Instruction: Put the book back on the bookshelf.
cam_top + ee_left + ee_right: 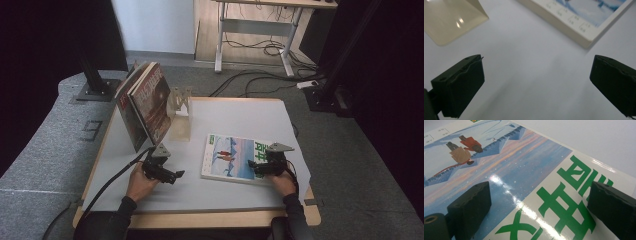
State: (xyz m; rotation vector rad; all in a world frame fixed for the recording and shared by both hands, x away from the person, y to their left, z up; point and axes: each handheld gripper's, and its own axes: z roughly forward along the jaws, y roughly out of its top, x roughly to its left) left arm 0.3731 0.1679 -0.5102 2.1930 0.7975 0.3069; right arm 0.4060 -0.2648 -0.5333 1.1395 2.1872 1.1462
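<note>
high view: above, looking down | tool views: close, low over table | shared: magazine (235,157)

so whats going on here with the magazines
A person is working at a table with a gripper in each hand. The right gripper hovers with open fingers over a magazine lying flat, the one with the snowy cover. The left gripper is open over bare tabletop, holding nothing. Two more magazines stand leaning against a clear stand at the back left.
</note>
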